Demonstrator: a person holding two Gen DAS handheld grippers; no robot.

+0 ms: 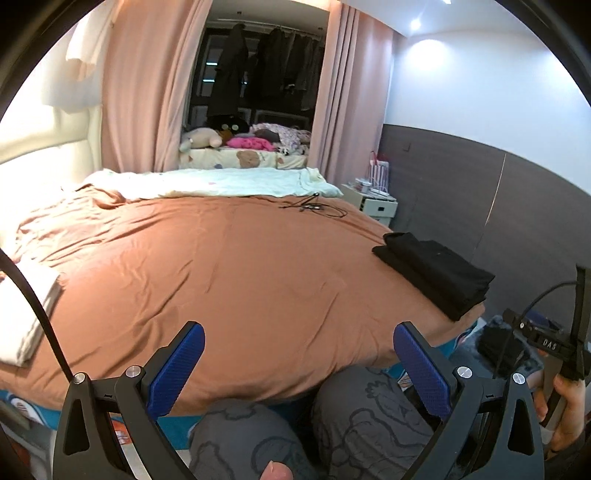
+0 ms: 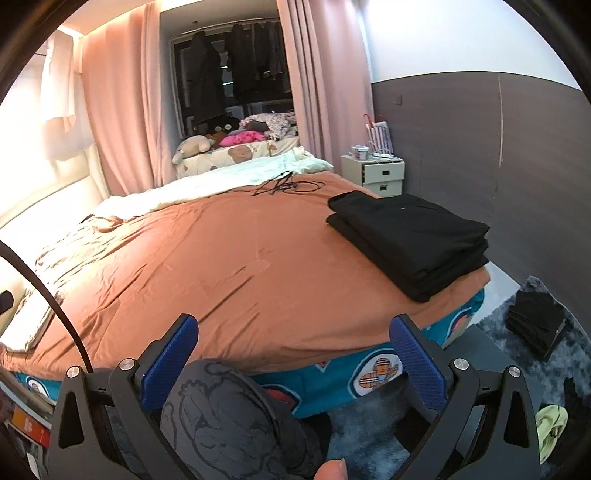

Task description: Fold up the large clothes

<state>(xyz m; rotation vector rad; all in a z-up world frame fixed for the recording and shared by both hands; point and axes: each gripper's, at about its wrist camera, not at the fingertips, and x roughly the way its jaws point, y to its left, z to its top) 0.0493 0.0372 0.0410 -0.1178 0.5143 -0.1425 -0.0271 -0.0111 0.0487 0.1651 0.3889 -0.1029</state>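
both grippers' fingers (image 1: pixel 421 365) (image 2: pixel 170 354) gape empty before folded black clothes (image 2: pixel 410 236); right handle (image 1: pixel 550 343) reads "das".

You get warm indoor light throughout. A ceiling spotlight (image 1: pixel 415 24) glares on the far right wall, and the padded headboard (image 2: pixel 44 192) at left blows out to white. The far window (image 1: pixel 258 74) is dark. Fisheye bending curves the bed (image 1: pixel 240 266), black vignette fills corners, and focus stays fairly sharp.

A home bedroom. A wide bed (image 1: pixel 221 266) fills it (brown cover), with pink curtains (image 1: pixel 147 92) and a nightstand (image 2: pixel 373 173) beyond.
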